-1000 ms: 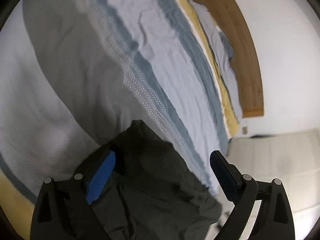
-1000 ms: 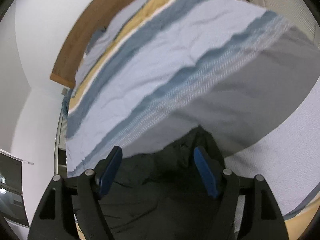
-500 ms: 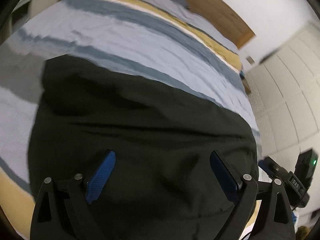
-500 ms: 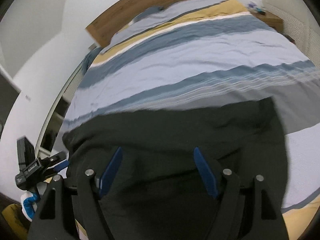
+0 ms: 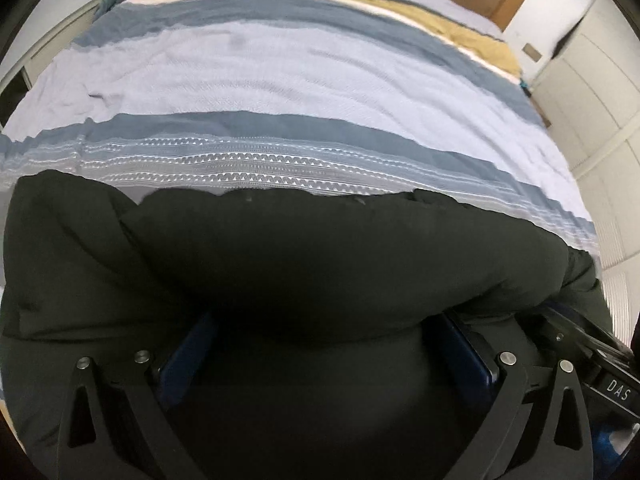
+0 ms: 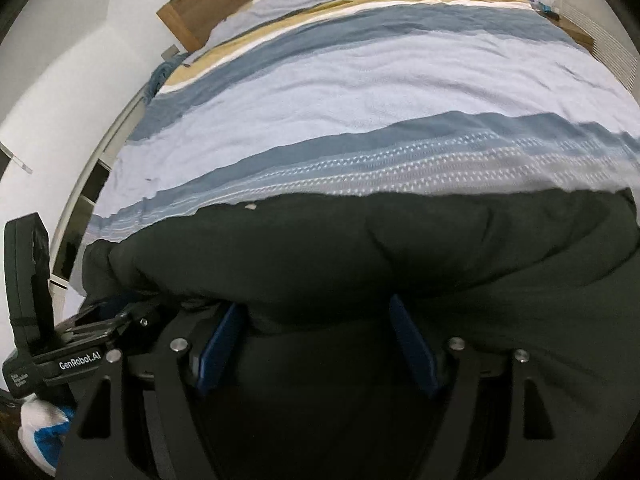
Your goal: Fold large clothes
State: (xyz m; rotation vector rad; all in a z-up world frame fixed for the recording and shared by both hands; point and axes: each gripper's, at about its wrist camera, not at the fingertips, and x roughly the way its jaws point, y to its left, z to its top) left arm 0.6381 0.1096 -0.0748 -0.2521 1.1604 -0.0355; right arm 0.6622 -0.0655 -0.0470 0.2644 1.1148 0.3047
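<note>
A large dark green-black garment (image 5: 320, 264) lies on the near end of the bed and fills the lower half of both views (image 6: 360, 256). My left gripper (image 5: 324, 344) is open, its blue pads wide apart, with a thick fold of the garment bulging over and between them. My right gripper (image 6: 316, 340) is open too, with the garment draped over its fingertips. The pad tips are partly hidden by the cloth. The other gripper's body shows at the right edge of the left wrist view (image 5: 600, 360) and at the left edge of the right wrist view (image 6: 48, 356).
The bed has a striped cover (image 5: 304, 80) in pale lilac, blue-grey and mustard, also in the right wrist view (image 6: 360, 80). A wooden headboard (image 6: 188, 20) stands at the far end. White cupboard doors (image 5: 600, 80) stand to the right; a white wall (image 6: 60, 80) stands to the left.
Both grippers have swung from a tilted view to face the headboard squarely and dropped low. The garment, spread flat half a second ago, is now bunched in a thick fold over both sets of fingers.
</note>
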